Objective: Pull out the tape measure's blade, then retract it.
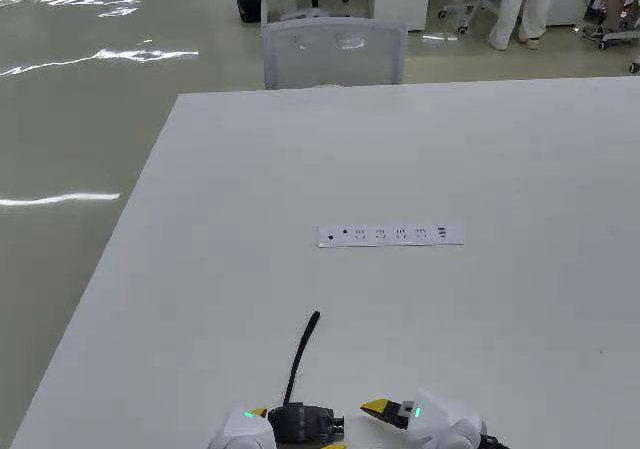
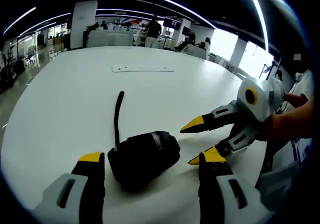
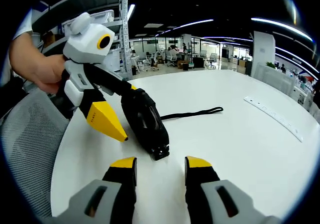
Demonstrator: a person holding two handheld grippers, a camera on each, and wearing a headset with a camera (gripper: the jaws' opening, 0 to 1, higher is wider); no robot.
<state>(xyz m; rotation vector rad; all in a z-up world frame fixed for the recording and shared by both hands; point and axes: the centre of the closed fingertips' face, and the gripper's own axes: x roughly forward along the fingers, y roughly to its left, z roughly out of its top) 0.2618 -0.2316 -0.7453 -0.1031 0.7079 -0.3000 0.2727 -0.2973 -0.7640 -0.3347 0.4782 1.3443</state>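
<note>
A black tape measure [image 1: 300, 422] lies near the table's front edge, its strap [image 1: 303, 349] stretched away from me. No blade is drawn out. In the left gripper view the tape measure [image 2: 144, 156] sits between the yellow tips of my left gripper [image 2: 152, 157], which is open and straddles it without a visible grip. My right gripper [image 3: 161, 162] is open just in front of the case's end [image 3: 159, 151], with nothing between its jaws. It enters the left gripper view from the right as the right gripper [image 2: 197, 143].
A white power strip [image 1: 390, 235] lies flush in the middle of the white table [image 1: 480, 159]. A grey chair [image 1: 335, 54] stands at the far edge. People and office chairs are in the background. A mesh chair [image 3: 25, 144] is beside me.
</note>
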